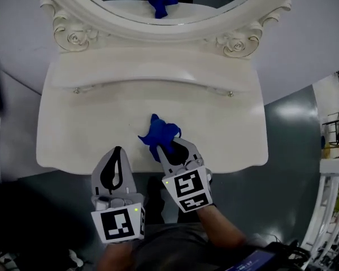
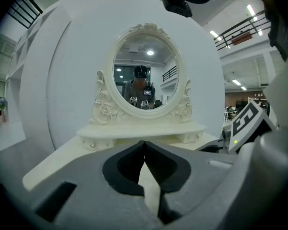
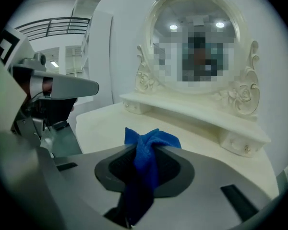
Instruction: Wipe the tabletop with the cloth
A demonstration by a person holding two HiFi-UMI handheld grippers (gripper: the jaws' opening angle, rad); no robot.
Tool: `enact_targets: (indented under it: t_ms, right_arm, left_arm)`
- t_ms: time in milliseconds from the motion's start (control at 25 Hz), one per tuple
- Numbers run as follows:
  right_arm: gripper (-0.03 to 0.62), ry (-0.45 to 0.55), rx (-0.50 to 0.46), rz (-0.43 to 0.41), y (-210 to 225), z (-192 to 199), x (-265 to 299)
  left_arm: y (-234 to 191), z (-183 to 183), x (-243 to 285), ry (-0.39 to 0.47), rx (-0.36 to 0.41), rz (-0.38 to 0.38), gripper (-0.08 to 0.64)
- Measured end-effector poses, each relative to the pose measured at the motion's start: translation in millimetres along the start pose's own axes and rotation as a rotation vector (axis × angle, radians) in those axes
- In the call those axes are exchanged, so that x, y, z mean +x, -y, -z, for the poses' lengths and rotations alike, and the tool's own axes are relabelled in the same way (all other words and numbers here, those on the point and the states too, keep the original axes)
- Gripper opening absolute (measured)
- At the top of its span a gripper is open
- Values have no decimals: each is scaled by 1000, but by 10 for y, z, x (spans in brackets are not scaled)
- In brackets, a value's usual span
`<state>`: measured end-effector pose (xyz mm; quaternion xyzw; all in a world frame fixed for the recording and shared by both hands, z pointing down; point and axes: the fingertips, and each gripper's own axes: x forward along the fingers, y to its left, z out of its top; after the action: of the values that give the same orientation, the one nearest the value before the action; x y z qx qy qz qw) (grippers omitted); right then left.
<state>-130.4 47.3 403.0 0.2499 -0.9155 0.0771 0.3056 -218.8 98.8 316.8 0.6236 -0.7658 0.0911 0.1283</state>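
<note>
A crumpled blue cloth (image 1: 158, 134) sticks out of my right gripper (image 1: 170, 147), which is shut on it just above the near part of the cream tabletop (image 1: 73, 129). In the right gripper view the blue cloth (image 3: 146, 152) is pinched between the grey jaws and bunches up past their tips. My left gripper (image 1: 117, 150) hovers at the table's front edge, left of the right one. In the left gripper view my left gripper (image 2: 144, 143) has its tips touching with nothing between them.
A raised shelf (image 1: 152, 75) with small knobs runs along the back of the dressing table, under an oval mirror (image 1: 169, 10) in a carved cream frame. Grey floor surrounds the table; white shelving (image 1: 333, 208) stands at the right.
</note>
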Motion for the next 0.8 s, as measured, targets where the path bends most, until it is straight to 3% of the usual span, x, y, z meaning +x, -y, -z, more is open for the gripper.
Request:
enact_targets:
  t_ms: [280, 480, 800]
  right_arm:
    - [87, -61, 12, -44, -146, 460, 324]
    - [87, -49, 26, -51, -61, 624, 370]
    - [87, -52, 60, -33, 170, 801, 164]
  left_arm:
    - [-23, 355, 98, -55, -11, -7, 15]
    - [153, 516, 175, -76, -3, 6, 15]
    - [546, 508, 245, -89, 19, 46, 15]
